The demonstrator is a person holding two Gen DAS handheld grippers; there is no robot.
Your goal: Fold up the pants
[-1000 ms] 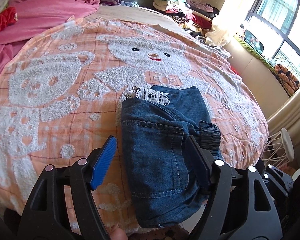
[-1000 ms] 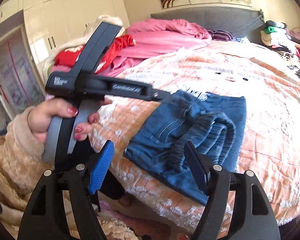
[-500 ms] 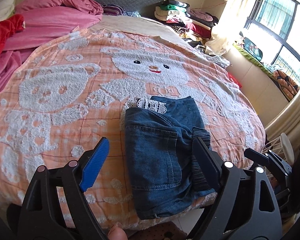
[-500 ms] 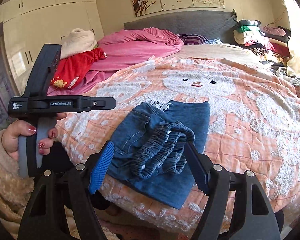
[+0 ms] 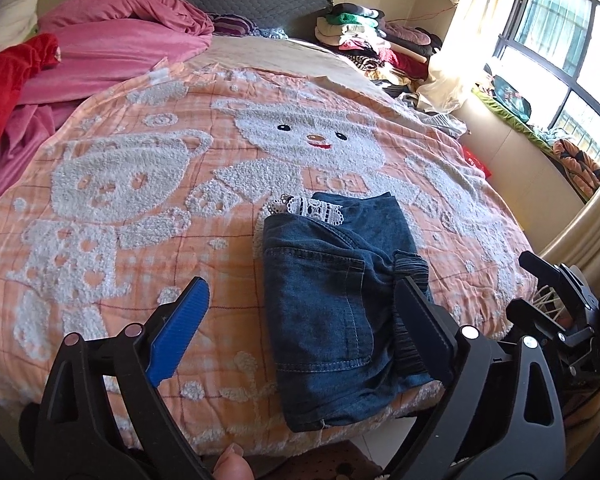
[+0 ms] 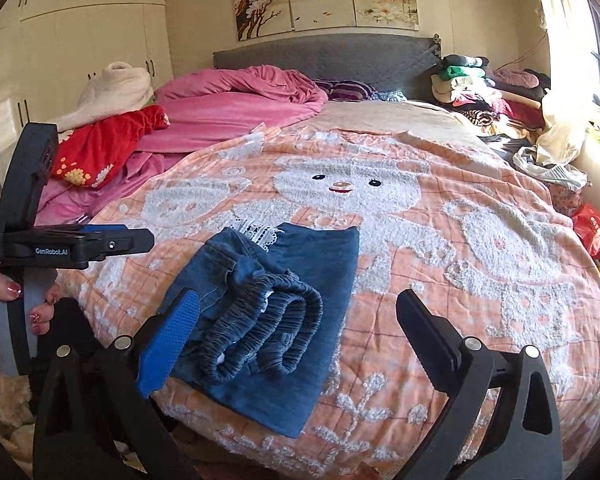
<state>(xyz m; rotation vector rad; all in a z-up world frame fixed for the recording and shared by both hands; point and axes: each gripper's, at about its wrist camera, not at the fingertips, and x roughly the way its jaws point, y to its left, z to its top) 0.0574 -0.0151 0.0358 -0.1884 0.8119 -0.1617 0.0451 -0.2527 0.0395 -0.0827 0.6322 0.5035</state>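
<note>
Small blue denim pants (image 5: 332, 304) (image 6: 276, 304) lie folded in a compact bundle near the front edge of the bed, on the orange bear blanket (image 5: 140, 200) (image 6: 480, 260). White lace trim (image 5: 308, 210) shows at the far end; the gathered elastic waistband (image 6: 260, 336) lies on top at the near end. My left gripper (image 5: 300, 312) hovers over the pants with its jaws opening, pads off the cloth. My right gripper (image 6: 300, 320) is held back from the bundle, jaws opening wide, nothing pressed between them. The left tool (image 6: 40, 244), in a hand, shows in the right wrist view.
A crumpled pink duvet (image 5: 112, 48) and a red garment (image 6: 100, 148) lie at the far left of the bed. Stacked clothes (image 6: 480, 84) pile up by the grey headboard (image 6: 328, 56). The window (image 5: 572, 60) is on the right, wardrobes (image 6: 80, 40) on the left.
Both grippers have spread wider and drawn back from the pants, the right one turning. The folded bundle has stayed in place on the blanket.
</note>
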